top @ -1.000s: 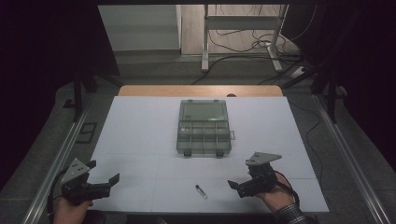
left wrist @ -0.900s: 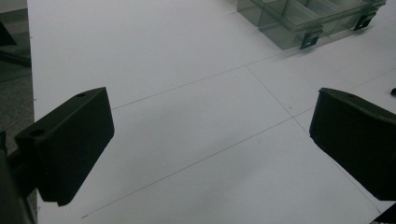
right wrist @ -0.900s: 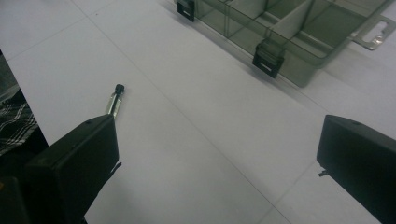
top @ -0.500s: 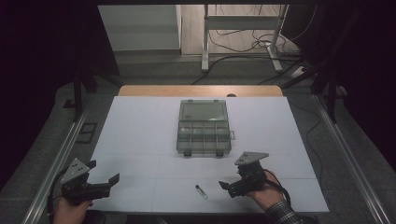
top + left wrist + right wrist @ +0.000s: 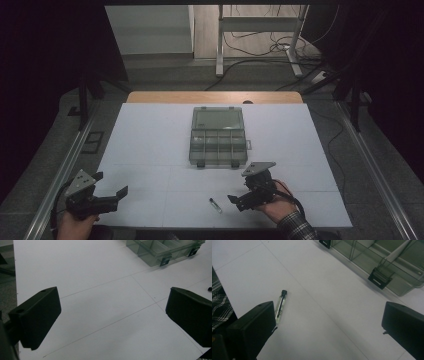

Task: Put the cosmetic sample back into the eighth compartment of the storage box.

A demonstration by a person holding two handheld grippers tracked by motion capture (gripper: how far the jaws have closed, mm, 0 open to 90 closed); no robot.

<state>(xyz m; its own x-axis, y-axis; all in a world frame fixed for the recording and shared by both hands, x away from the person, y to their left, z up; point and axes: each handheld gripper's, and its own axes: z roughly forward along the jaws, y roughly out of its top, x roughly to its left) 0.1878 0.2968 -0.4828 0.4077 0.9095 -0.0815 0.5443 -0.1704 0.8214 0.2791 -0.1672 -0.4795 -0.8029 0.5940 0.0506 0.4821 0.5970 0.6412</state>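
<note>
Both jaws of the right gripper [image 5: 329, 325] stand spread wide, grasping nothing; the small clear vial [image 5: 280, 305] with a black cap lies on the white table [image 5: 317, 302] just beside its left jaw. Left gripper [image 5: 112, 315] likewise gapes empty, well apart from the vial.

One white table [image 5: 150, 150] stood in the high view, and on it were two kinds of thing. There was one clear compartment box [image 5: 218, 136], toward twelve o'clock from the table's middle, with two black latches on its near edge. One row of four small compartments ran along its near half, with one larger section behind. There was one small clear vial with a black cap [image 5: 215, 205], at about six o'clock from the box. Two grippers were present: one left gripper [image 5: 111, 196] at seven o'clock and one right gripper [image 5: 239, 199] at five o'clock, each with two black jaws. Two hands held them.
</note>
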